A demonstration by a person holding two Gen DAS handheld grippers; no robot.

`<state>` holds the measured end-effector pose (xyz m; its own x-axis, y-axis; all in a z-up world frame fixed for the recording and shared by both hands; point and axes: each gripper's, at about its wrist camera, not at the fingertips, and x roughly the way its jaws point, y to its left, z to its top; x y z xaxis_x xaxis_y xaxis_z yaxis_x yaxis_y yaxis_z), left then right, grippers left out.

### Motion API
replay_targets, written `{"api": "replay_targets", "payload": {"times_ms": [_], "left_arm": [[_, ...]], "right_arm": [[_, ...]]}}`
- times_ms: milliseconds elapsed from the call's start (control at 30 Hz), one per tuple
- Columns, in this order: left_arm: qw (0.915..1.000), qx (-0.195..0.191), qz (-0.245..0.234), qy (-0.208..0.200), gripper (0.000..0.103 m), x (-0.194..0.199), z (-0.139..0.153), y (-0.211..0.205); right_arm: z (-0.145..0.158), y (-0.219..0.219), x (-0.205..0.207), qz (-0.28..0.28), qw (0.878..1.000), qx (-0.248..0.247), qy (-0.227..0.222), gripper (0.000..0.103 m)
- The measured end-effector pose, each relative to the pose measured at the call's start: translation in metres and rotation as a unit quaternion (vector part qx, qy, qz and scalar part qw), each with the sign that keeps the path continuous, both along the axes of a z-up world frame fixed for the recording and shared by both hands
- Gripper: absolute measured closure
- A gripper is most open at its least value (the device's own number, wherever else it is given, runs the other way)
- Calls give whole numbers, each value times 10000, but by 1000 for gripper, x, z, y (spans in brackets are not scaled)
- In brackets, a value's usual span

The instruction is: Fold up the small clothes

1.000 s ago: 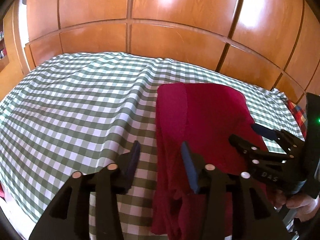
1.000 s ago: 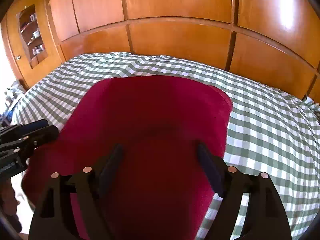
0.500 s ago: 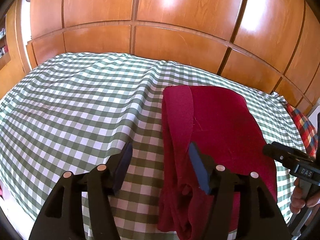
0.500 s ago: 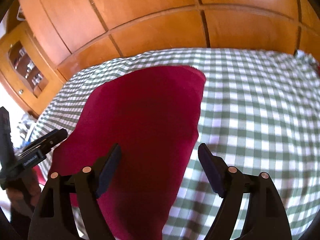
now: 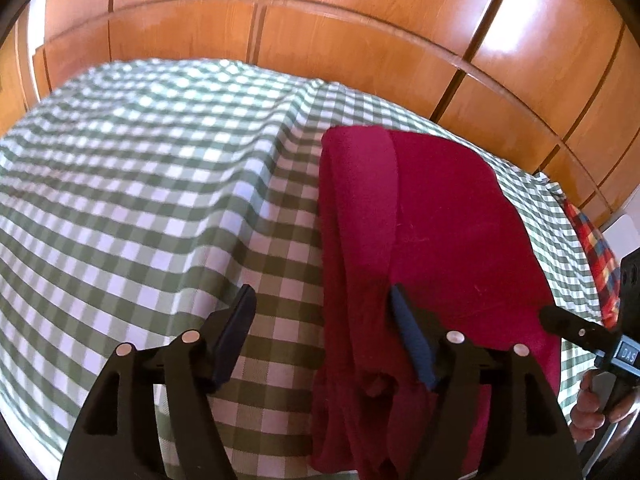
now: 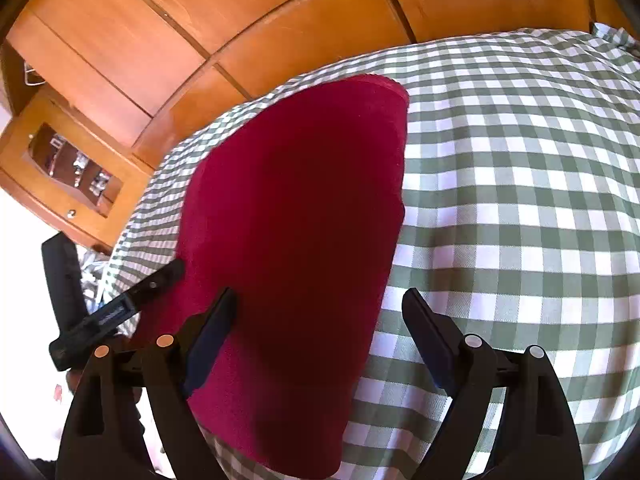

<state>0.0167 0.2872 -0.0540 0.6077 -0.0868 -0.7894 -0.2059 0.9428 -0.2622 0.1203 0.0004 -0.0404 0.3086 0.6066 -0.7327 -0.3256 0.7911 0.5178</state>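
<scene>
A dark red garment [image 5: 436,248] lies folded lengthwise on the green-and-white checked cloth [image 5: 160,184], its near end bunched at the front edge. My left gripper [image 5: 324,336] is open and empty, hovering over the garment's left folded edge. In the right wrist view the garment [image 6: 296,240] runs away from me. My right gripper [image 6: 316,332] is open and empty above the garment's right edge near the front. The right gripper's finger shows at the right of the left wrist view [image 5: 576,330]; the left gripper's finger shows in the right wrist view [image 6: 120,308].
Wooden wardrobe panels [image 5: 320,32] stand behind the checked surface. A multicoloured plaid fabric [image 5: 592,248] lies at the far right edge. A wooden cabinet with a glass door [image 6: 64,168] stands to the left.
Both grippers have drawn back from the garment and apart. The right gripper has swung to the garment's right side and tilted. Both stay open and empty.
</scene>
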Motion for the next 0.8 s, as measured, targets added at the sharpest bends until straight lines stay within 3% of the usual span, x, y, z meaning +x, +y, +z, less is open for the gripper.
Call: {"api": "replay_targets", "payload": {"times_ms": [133,233,333,467,667,767,800], "left_arm": [[9994,-352,-45,3,32,1,-8,9],[9967,-780,-205,-24,37,1,-8,16],[9880,-1513,-261,-149,38,1,-6,29],[9776,-2052,-306,-350,38,3,-1,37],[9802,-1865,-658,-136,38,17,-8,20],[9845,-1538,-842,99,36,23,-24,6],[9834,-1596,-857,73,36,24,-29,7]], "right_arm": [[4,-8,4,-1,9995,298,81,19],[5,-18,11,-143,9980,586,180,19],[1,-27,17,-274,9958,812,309,19],[-6,-28,30,-336,9934,998,446,19],[-30,-22,40,-186,9900,1159,781,20],[-35,-10,41,89,9889,1242,811,25],[-35,-7,42,158,9890,1225,813,25]]}}
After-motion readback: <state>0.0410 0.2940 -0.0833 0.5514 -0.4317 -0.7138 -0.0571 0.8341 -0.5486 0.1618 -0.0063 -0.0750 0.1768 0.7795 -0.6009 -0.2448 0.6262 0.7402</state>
